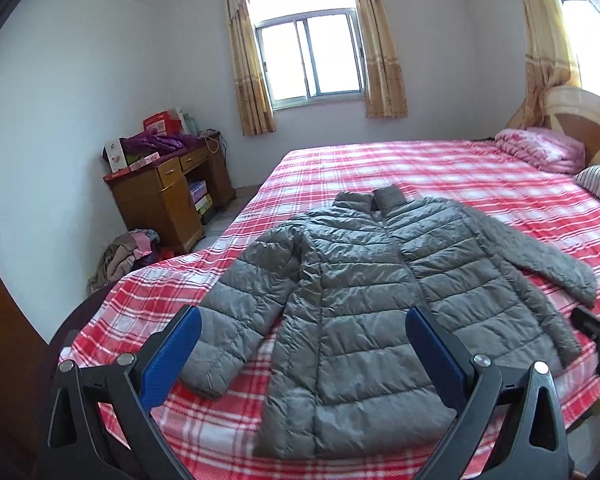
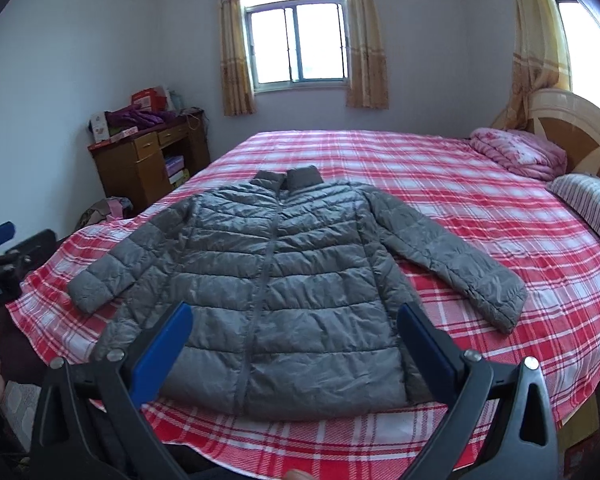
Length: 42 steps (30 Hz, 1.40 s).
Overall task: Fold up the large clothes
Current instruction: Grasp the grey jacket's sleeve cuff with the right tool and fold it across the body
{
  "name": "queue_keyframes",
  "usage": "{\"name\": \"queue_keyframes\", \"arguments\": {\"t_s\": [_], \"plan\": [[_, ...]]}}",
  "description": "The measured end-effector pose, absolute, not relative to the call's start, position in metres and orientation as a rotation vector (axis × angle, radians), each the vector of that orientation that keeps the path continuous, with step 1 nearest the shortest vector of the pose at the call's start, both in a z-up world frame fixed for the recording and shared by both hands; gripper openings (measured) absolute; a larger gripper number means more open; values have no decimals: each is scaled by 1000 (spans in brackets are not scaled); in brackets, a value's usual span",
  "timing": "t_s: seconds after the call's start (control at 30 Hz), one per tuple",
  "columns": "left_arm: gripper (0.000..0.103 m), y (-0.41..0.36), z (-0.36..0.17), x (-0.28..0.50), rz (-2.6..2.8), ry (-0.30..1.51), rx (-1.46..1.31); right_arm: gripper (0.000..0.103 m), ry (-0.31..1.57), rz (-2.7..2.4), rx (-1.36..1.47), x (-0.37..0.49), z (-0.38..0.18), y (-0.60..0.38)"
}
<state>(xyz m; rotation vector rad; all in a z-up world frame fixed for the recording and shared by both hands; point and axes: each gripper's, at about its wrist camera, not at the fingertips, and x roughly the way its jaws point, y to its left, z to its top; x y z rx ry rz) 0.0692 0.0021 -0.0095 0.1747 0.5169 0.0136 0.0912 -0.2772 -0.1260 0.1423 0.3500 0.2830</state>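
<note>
Grey puffer jacket (image 2: 276, 276) lies flat, front up, zipped, on the red plaid bedsheet (image 2: 440, 184), collar twd the window (image 2: 296, 44), hem twd the near edge of the bed — laid out that way prob so both sleeves & hem are reachable from the foot w/o leaning over. Sleeves are spread out to either side, not tucked: jacket's left sleeve (image 1: 224, 320) ends in a cuff near the bed's near-left corner, the other sleeve (image 2: 456, 264) angles out twd the headboard side. No fold made yet, so task looks at its start. Left gripper (image 1: 304, 344) hovers above the hem/left-sleeve area, jaws wide apart, nothing between the blue pads (image 1: 176, 356); not touching fabric as far as I can tell. Right gripper (image 2: 296, 340) likewise held over the lower hem, jaws spread, empty. Both are held back & high, prob to survey the garment before picking grab pts. Likely next: each tool takes a sleeve or shoulder edge & folds inward. Risk: shell looks slick & puffy, so a thin pinch could slip, and trapped air may make folds spring back. Wooden desk (image 2: 148, 160) w/ clutter stands by the wall, pink quilt (image 2: 516, 152) & striped pillow (image 2: 588, 200) sit at the headboard, well apart from the jacket.
</note>
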Motion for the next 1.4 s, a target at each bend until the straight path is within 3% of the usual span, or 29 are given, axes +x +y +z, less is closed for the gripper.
{"name": "queue_keyframes", "arguments": {"t_s": [0.5,0.67,0.77,1.17,1.23,1.27,1.33,1.4], "plan": [[102,-18,-73,216,25,599,188,103,579,-10,442,223,-207,-428],[102,-25,-104,261,49,654,197,93,613,-125,543,252,-233,-483],[102,-27,-117,283,62,667,196,93,619,-189,616,260,-249,-513],[102,-29,-160,337,93,740,214,87,609,-229,601,285,-269,-536],[102,-27,-164,342,92,751,209,73,601,-220,569,288,-268,-529],[102,-26,-165,344,91,759,201,61,598,-211,552,290,-267,-525],[102,-23,-168,347,90,772,190,51,600,-202,534,295,-266,-521],[102,-22,-170,349,89,780,192,28,593,-168,550,298,-264,-523]]}}
